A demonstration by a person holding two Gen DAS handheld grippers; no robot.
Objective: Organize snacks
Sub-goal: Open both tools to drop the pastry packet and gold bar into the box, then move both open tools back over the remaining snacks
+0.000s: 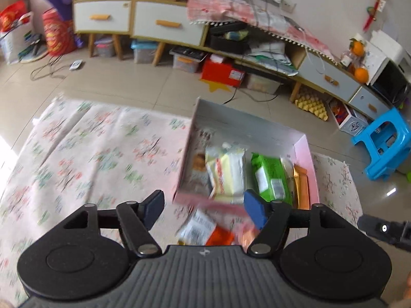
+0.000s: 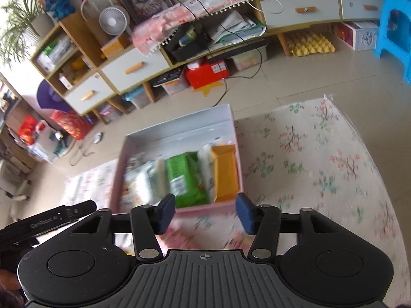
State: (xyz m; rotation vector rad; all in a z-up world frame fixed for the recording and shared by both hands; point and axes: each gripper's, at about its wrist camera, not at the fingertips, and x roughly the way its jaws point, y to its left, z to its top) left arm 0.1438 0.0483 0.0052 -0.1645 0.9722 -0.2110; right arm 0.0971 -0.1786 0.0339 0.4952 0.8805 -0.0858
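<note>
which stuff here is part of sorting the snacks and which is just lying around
Job: pink box, green packet, orange packet, yellow-white packet, loose packets outside it.
Lying about: blue stool, yellow egg tray, small fan, red box.

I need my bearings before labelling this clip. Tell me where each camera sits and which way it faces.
Left wrist: on the left gripper, angled down over the pink box; its open jaws show, with the other gripper at the right edge.
Right wrist: on the right gripper, angled down at the same box; open jaws show.
Shared: box, green packet, floral cloth, cabinets.
</note>
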